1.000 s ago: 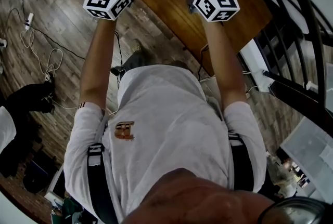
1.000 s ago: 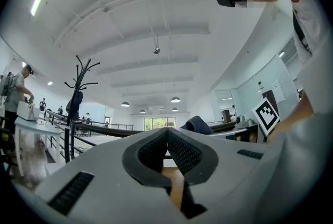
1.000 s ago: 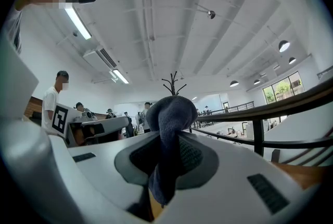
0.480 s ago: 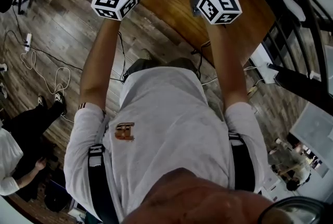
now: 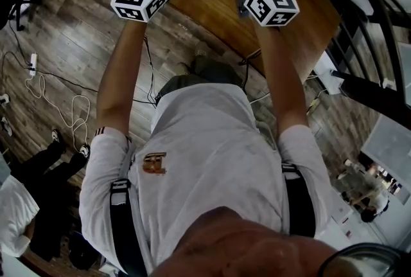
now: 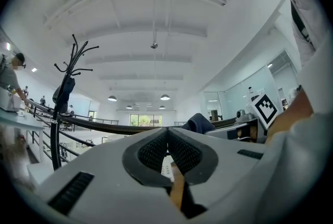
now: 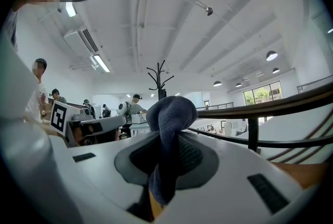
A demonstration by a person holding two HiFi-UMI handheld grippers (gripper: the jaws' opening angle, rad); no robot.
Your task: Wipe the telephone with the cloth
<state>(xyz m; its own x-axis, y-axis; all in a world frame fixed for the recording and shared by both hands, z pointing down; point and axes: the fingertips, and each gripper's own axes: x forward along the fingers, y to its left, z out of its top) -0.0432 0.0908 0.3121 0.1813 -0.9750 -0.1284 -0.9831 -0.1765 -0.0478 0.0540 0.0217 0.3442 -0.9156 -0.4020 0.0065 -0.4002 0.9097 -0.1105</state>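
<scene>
The dark blue cloth point(image 7: 171, 111), judged soft and light, is pinched at a bunched fold by the right tongs point(image 7: 167, 141); the left tongs point(image 6: 167, 139) are pressed together, empty.

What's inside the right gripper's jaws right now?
A dark blue cloth, clamped in the right gripper, bunching out above the pads. The clamped part is covered by them.
</scene>
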